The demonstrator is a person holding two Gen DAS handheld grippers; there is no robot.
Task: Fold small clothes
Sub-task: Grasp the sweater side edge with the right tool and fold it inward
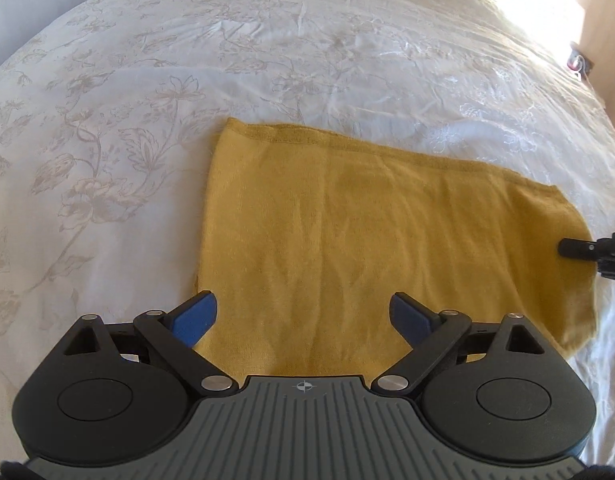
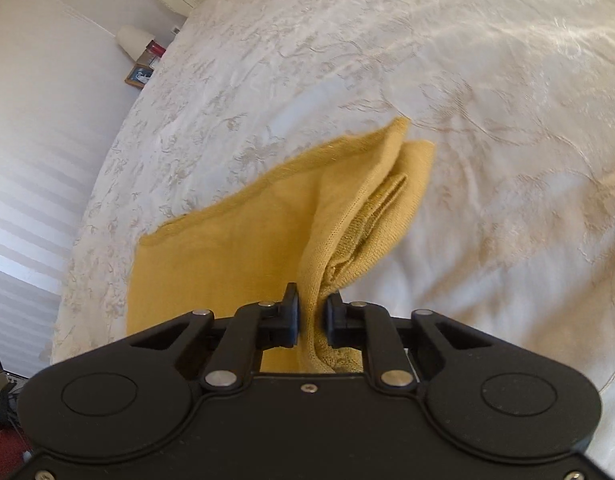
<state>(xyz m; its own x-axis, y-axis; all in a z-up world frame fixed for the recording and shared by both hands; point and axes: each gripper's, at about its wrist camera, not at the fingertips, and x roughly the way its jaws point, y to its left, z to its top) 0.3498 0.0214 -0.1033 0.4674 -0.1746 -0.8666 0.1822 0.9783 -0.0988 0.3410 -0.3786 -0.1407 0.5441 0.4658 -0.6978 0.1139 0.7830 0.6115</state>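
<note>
Right wrist alone shows right gripper (image 2: 312,312) pinching yellow garment (image 2: 227,248); left gripper (image 1: 303,312) spread.

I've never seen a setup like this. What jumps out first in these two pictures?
The mustard-yellow knitted garment stands out, spread on a white floral bedspread that fills both views. The right gripper is pinched on the garment's edge, lifting it into a raised fold. The left gripper, with blue pads, hangs wide open over the garment's near edge, holding nothing.
</note>
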